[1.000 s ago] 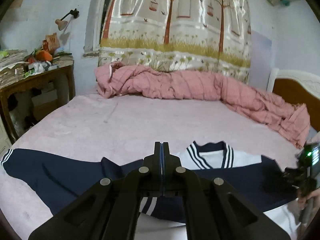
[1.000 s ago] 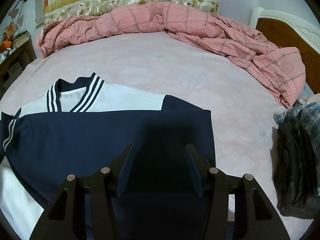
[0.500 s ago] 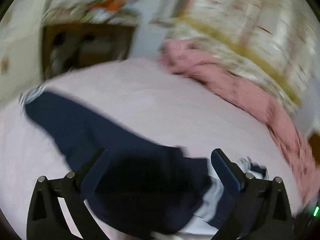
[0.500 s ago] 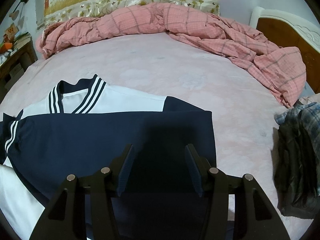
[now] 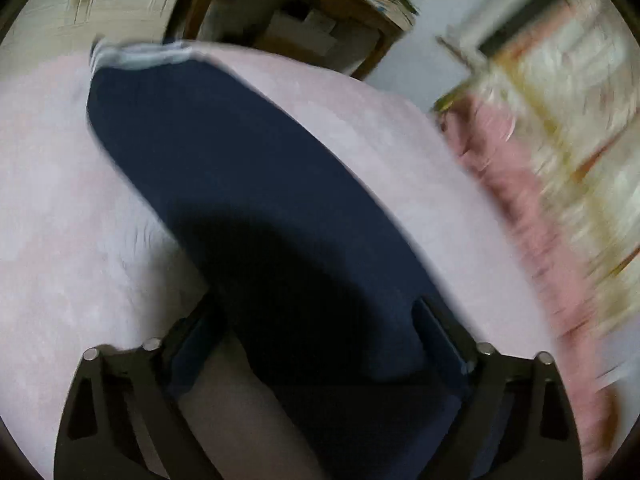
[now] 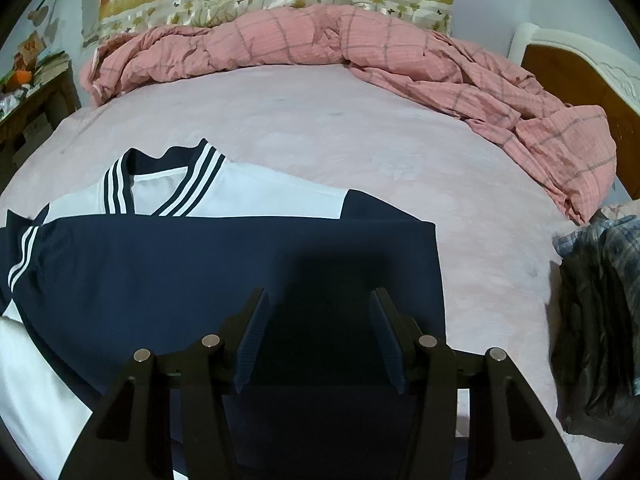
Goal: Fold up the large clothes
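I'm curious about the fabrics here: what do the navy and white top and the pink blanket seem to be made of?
The top looks like smooth, matte woven cloth, perhaps polyester: it lies flat with few creases. The blanket looks like soft, crinkled cotton with a woven check; its many wrinkles suggest so.

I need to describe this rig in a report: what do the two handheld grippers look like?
Both look alike: the left gripper and right gripper are matte black, angular plastic frames with triangular cut-outs, silver round pins at the joints, and two flat fingers faced with dark blue pads. No cables or sleeves show.
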`<state>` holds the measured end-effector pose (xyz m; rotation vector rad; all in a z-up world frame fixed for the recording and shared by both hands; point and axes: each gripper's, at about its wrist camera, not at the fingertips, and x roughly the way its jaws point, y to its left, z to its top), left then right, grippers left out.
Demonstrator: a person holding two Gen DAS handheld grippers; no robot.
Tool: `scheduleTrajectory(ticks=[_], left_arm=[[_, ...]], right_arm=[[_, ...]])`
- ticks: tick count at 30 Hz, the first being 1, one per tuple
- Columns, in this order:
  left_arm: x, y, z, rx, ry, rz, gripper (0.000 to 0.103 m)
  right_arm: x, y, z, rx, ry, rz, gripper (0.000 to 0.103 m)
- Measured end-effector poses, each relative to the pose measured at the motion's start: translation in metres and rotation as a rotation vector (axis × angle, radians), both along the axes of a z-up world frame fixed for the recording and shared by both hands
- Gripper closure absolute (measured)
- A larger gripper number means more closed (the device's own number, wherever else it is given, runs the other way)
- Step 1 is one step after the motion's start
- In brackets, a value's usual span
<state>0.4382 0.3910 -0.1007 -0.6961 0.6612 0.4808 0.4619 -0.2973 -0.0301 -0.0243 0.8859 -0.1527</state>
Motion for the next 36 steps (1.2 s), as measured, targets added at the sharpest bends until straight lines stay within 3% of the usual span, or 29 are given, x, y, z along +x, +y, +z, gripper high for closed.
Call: scheduleTrajectory(ticks=[2,3,4,5,6,8,11,14,17,20,24,29,30,31,33,36], left_arm=[[0.008,-0.014,0.004,0.082,0.043,-0.014,0.053],[0.008,-0.016,0.004,0.067,0.021,-0.046,0.082],[0.008,-0.016,0.002,0.018,-0.011,-0.085,0.096],[0.009,-0.016,0.004,-0.014,-0.042,-0.108,0.096],[0.007,-0.022,0.011,0.016,-0.059,-0.113,0.096],[0.001,-0.044,0.038,0.143,-0.104,-0.123,0.097],[-0.012,-0.078,0.085,0.16,-0.283,-0.231,0.097],[-0.029,-0.132,0.135,0.224,-0.365,-0.34,0.097],[-0.031,-0.193,0.168,0.227,-0.406,-0.485,0.097],[-0.018,-0.262,0.166,0.217,-0.362,-0.637,0.097],[0.0,-0.344,0.131,0.226,-0.28,-0.833,0.097],[0.016,-0.391,0.085,0.26,-0.158,-0.909,0.094],[0.017,-0.397,0.082,0.271,-0.134,-0.927,0.084],[0.015,-0.402,0.08,0.278,-0.115,-0.944,0.066],[0.01,-0.405,0.087,0.299,-0.107,-0.949,0.045],[-0.017,-0.408,0.109,0.391,-0.113,-0.945,0.037]], right_arm=[[0.0,-0.001,0.0,0.0,0.0,0.001,0.048],[0.0,-0.001,0.0,0.002,0.0,0.001,0.048],[0.0,-0.001,0.0,0.003,0.001,0.001,0.048],[0.0,-0.001,-0.001,0.005,0.002,0.001,0.048],[0.001,-0.001,-0.001,0.007,0.002,-0.002,0.048],[0.001,0.0,-0.001,0.008,0.004,-0.003,0.048],[0.001,0.001,-0.003,0.006,0.009,0.002,0.048],[0.0,0.003,-0.002,0.0,0.008,0.01,0.048],[0.0,0.003,-0.002,0.002,0.009,0.01,0.048],[0.0,0.003,-0.002,0.001,0.009,0.01,0.048],[0.0,0.004,-0.001,0.006,0.002,0.008,0.048],[-0.002,0.002,0.004,0.018,-0.008,0.002,0.048],[-0.002,0.0,0.006,0.021,-0.011,0.0,0.048],[-0.002,-0.001,0.007,0.024,-0.013,-0.001,0.048],[-0.003,-0.004,0.008,0.028,-0.015,-0.007,0.048],[-0.004,-0.006,0.01,0.031,-0.017,-0.012,0.048]])
